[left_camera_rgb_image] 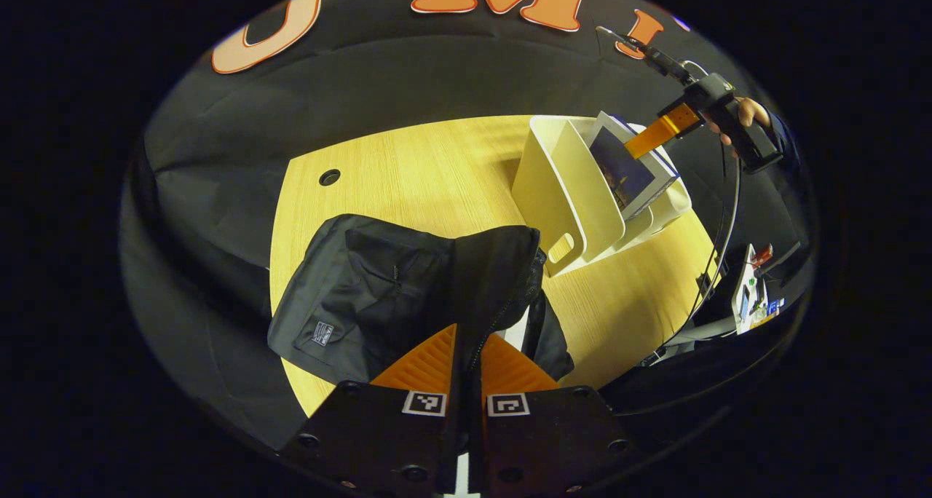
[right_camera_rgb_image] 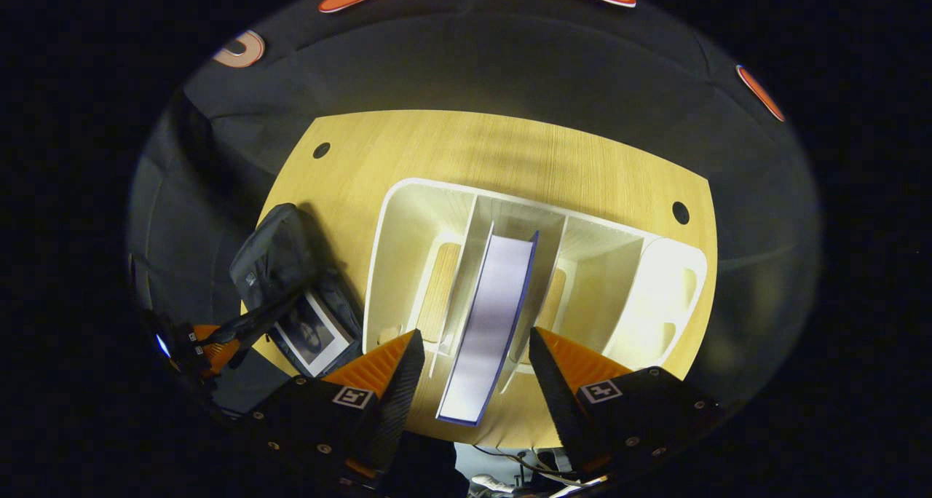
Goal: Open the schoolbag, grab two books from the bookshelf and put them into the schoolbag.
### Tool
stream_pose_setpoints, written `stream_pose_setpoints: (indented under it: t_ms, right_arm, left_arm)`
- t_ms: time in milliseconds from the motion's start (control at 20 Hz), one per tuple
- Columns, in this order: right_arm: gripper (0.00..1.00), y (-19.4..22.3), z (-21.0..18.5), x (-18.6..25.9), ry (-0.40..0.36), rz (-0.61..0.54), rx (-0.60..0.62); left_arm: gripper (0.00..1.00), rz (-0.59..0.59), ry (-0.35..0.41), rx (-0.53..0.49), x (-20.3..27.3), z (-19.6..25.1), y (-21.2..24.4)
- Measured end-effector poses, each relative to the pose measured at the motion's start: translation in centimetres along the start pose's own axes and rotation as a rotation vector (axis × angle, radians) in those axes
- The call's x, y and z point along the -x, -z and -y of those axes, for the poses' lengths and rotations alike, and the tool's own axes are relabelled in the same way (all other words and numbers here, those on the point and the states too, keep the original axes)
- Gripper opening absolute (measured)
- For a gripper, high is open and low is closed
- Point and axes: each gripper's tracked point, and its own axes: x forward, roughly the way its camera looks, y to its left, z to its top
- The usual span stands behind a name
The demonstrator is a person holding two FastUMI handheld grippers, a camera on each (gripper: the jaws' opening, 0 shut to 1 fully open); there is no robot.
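In the left gripper view, your left gripper [left_camera_rgb_image: 467,360] has its fingers closed on the opened flap edge of the black schoolbag [left_camera_rgb_image: 378,294], which lies on the wooden surface [left_camera_rgb_image: 437,170] at lower centre. In the right gripper view, your right gripper [right_camera_rgb_image: 477,367] holds its fingers spread either side of an upright book [right_camera_rgb_image: 489,316] in the white bookshelf [right_camera_rgb_image: 408,221], not touching it. Another book [right_camera_rgb_image: 309,332] shows inside the schoolbag at lower left.

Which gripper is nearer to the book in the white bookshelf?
Right. The right gripper straddles the book, open. The left gripper is across the table, clamping the schoolbag.
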Motion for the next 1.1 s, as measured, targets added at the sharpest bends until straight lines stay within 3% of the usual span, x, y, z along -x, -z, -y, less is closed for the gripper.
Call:
stream_pose_setpoints:
  t_ms: [250, 300, 350, 400, 500, 850, 1100]
  right_arm:
    - [0.72, -0.3, 0.5, -2.3, 0.032, -0.039, -0.008]
    - [0.67, -0.1, 0.6, -2.8, 0.041, -0.048, -0.007]
    - [0.55, 0.2, 0.6, -3.2, 0.050, -0.060, -0.013]
    - [0.56, 0.6, 0.7, -3.5, 0.052, -0.072, -0.020]
    - [0.48, 0.8, 0.8, -4.1, 0.071, -0.082, -0.035]
    - [0.39, 1.4, 1.1, -4.0, 0.117, -0.085, -0.089]
    - [0.38, 3.7, 0.0, -1.6, 0.121, -0.073, -0.121]
  left_arm:
    - [0.07, -0.010, -0.007, 0.014, -0.2, 0.2, 0.3]
    - [0.07, -0.011, -0.009, 0.015, -0.2, 0.2, 0.3]
    - [0.07, -0.015, -0.009, 0.016, -0.2, 0.3, 0.4]
    - [0.07, -0.015, -0.012, 0.016, -0.2, 0.3, 0.4]
    - [0.07, -0.016, -0.013, 0.017, -0.4, 0.3, 0.6]
    - [0.07, -0.010, 0.007, 0.025, -0.7, 0.9, 0.9]
    - [0.07, 0.000, 0.040, -0.037, -0.6, 0.6, 0.7]
